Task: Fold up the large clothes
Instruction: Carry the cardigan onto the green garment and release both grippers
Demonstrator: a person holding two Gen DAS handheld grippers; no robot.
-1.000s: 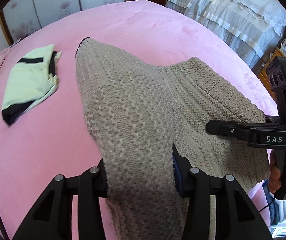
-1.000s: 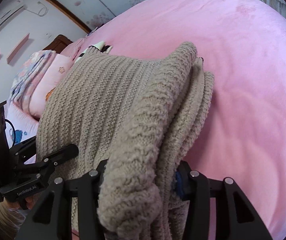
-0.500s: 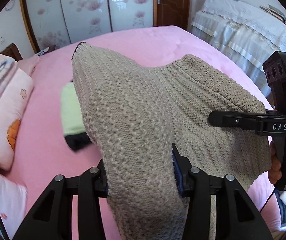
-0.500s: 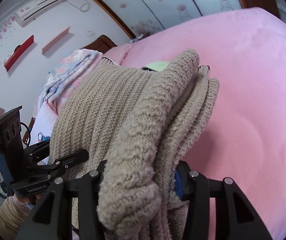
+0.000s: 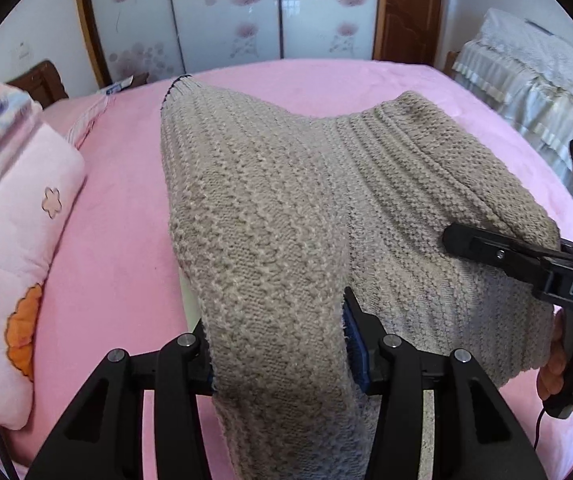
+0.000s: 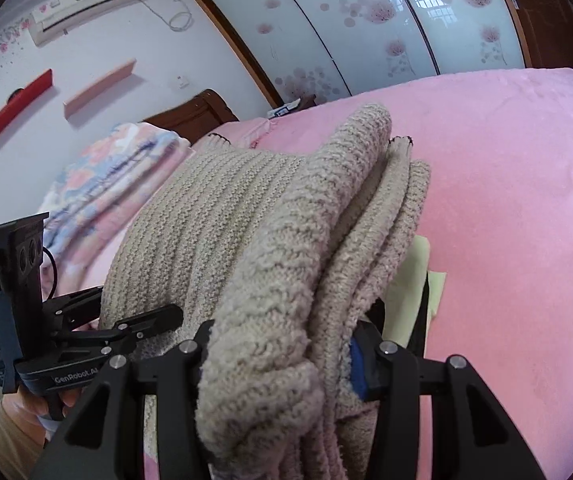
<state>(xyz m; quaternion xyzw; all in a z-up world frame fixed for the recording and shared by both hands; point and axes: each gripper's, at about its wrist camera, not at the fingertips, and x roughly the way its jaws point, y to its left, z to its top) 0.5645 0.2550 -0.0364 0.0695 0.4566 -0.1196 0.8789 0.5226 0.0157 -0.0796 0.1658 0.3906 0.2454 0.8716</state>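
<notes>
Sweaters number one: a single grey-beige knitted sweater, folded into several thick layers and held up above the pink bed between two grippers. Left gripper is clamped on a wide folded band of the knit, which fills the gap between its two fingers and drapes down over them toward the camera. Right gripper is likewise clamped on a bunched stack of layers, the fabric bulging between its fingers and hanging below them. In the left wrist view the right gripper shows at the right edge, biting the sweater's other folded edge, with a hand around its handle. In the right wrist view the left gripper shows at the lower left, gripping the near corner of the knit. One pale green garment with dark trim lies on the bed just under the sweater's right side. One pink pillow with a flower print lies at the left of the bed, and one folded patterned quilt sits by the dark headboard.
</notes>
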